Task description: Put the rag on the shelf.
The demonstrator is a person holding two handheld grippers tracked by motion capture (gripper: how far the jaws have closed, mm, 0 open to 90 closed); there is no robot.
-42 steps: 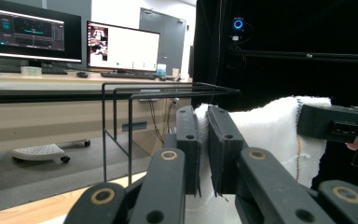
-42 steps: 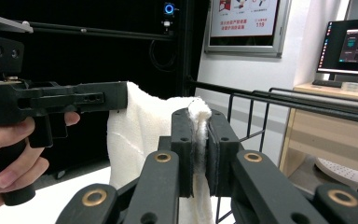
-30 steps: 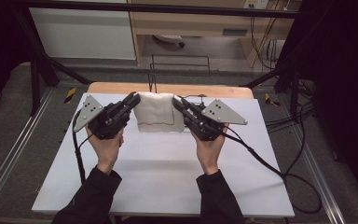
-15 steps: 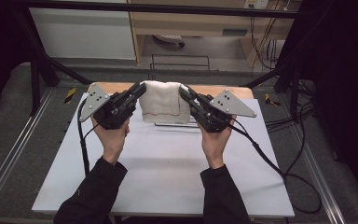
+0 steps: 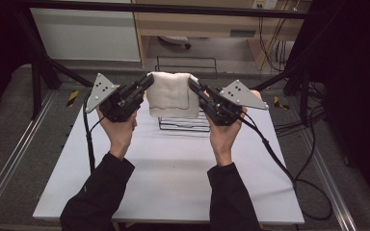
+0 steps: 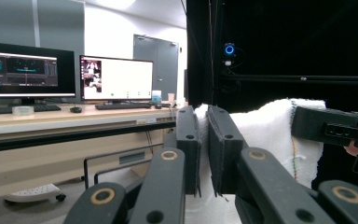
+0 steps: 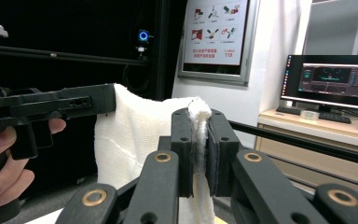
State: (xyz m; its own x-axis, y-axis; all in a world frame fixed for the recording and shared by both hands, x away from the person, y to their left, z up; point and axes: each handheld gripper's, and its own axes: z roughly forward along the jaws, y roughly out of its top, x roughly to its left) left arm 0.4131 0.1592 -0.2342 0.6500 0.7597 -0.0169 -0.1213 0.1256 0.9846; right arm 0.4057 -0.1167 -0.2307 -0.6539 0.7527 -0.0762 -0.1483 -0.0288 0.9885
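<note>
The towel (image 5: 172,94) has risen, uncovering a wire rack (image 5: 185,123).

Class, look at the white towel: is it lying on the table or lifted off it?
Lifted. The towel hangs between the left gripper and right gripper, each shut on a top corner, above the wire rack.

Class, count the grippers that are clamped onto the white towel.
2. The left gripper pinches the towel at its upper left corner, and the right gripper pinches its upper right corner, holding it above the table.
</note>
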